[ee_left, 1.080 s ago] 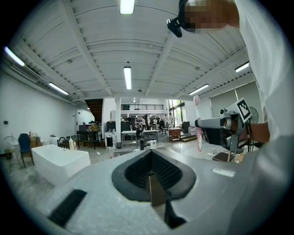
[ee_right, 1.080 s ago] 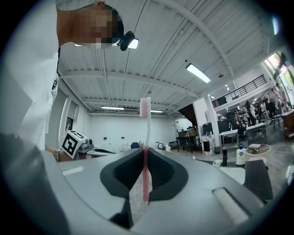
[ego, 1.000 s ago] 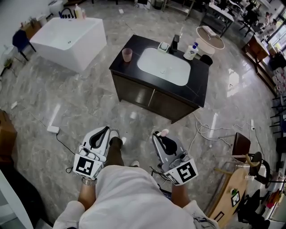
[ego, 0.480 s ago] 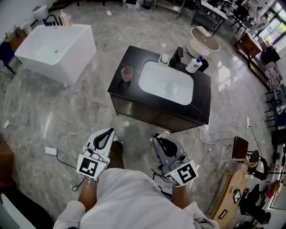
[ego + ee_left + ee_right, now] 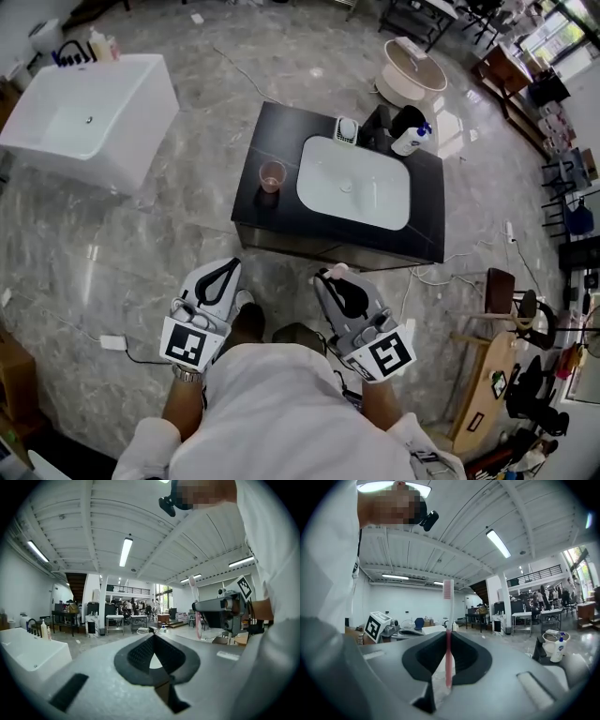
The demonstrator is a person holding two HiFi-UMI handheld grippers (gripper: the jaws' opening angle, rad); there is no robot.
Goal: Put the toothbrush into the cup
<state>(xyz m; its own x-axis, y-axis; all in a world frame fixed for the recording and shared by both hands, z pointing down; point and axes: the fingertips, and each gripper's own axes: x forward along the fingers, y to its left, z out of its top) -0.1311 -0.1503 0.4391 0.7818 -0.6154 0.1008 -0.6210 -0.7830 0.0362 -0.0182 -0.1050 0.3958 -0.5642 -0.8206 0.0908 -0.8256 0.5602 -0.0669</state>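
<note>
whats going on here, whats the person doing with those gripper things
A person holds a gripper in each hand and stands facing a black vanity, not yet at it. The right gripper is clamped on a pink toothbrush that sticks up, bristles at the top. The left gripper is shut with nothing in it. The cup stands on the vanity left of the sink, so the toothbrush is not yet in it.

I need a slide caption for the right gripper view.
Right gripper shut on a pink toothbrush, brush head pointing upward.
</note>
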